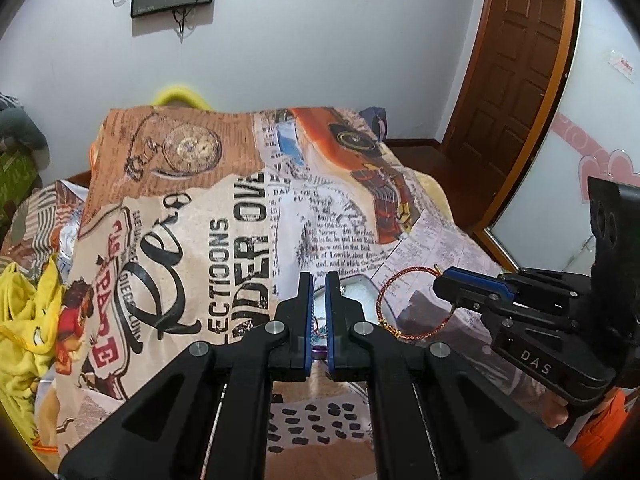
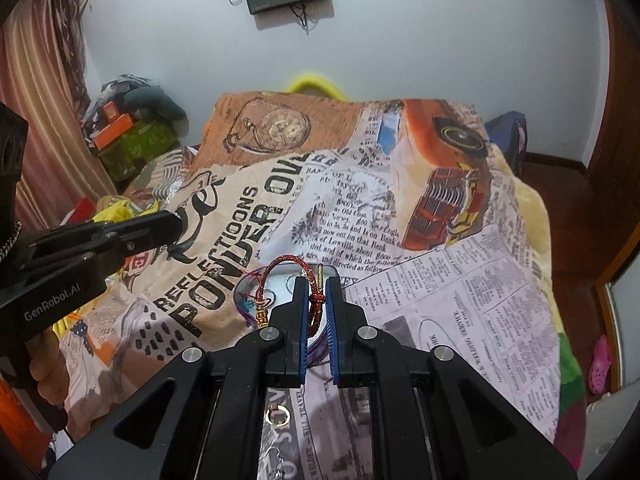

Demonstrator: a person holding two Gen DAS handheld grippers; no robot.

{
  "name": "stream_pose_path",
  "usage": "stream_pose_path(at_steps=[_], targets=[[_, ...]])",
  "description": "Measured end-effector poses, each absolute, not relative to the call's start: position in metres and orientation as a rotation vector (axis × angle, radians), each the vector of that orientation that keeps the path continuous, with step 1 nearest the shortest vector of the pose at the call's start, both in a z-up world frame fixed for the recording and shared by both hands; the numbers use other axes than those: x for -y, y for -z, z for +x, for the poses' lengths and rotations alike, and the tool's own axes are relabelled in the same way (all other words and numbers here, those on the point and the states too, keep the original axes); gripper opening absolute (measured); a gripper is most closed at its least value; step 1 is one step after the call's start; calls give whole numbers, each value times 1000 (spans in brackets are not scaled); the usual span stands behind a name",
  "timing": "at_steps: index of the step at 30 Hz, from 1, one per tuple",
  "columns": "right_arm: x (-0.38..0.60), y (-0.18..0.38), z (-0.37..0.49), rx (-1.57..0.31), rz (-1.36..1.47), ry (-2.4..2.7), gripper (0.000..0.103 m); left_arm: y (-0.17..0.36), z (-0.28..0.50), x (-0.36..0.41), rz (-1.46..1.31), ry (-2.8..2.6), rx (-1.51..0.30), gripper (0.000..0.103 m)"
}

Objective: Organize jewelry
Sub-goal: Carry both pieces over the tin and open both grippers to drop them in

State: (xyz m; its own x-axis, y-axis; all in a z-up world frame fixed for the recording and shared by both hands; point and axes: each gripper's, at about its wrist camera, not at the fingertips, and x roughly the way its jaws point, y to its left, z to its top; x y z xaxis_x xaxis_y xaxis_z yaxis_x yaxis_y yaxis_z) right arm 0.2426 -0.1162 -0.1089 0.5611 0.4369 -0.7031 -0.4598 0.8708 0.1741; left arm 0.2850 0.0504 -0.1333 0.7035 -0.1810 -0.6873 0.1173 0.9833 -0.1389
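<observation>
1. Centrally, a red braided cord bracelet (image 2: 310,304) with gold beads hangs as a loop from the right gripper (image 2: 318,312), whose blue pads are closed on the cord near its gold-tipped end

2. From the left wrist view the same bracelet (image 1: 384,300) shows as a round red hoop, pinched by the right gripper (image 1: 442,280) at its upper right and hanging free over the edge of a shallow clear tray (image 1: 360,286)

3. That tray (image 2: 280,284) lies on the bed directly below and ahead of both grippers; its compartments look pale, and their contents are too blurred to name

4. Closer in, the left gripper (image 1: 319,280) has its jaws nearly together, with a thin red thread and something purple between the pads, low down; whether it truly grips them cannot be told

5. Beneath the right gripper a small gold ring (image 2: 278,416) lies loose on the bedspread (image 2: 460,300), a newspaper-and-vintage-car print covering the bed

6. Judging from this, the step in hand is carrying the bracelet to the tray. To do it well, lower the loop slowly until it rests inside one compartment before letting go, keep the hanging beads from snagging the rim, and keep the left gripper clear
</observation>
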Motion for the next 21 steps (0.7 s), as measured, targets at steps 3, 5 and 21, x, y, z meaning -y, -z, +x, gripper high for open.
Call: stream_pose_path(at_steps=[3,5,21], targets=[[113,115,248,-836,-28,-537,7,143,289,-53,-91,173,-801,4],[109,118,251,-845,-34,-540,7,151,292,-54,-87,170,-827,4],[73,145,261,-897,-169,-530,7,192,295,-68,-89,147,-954,6]])
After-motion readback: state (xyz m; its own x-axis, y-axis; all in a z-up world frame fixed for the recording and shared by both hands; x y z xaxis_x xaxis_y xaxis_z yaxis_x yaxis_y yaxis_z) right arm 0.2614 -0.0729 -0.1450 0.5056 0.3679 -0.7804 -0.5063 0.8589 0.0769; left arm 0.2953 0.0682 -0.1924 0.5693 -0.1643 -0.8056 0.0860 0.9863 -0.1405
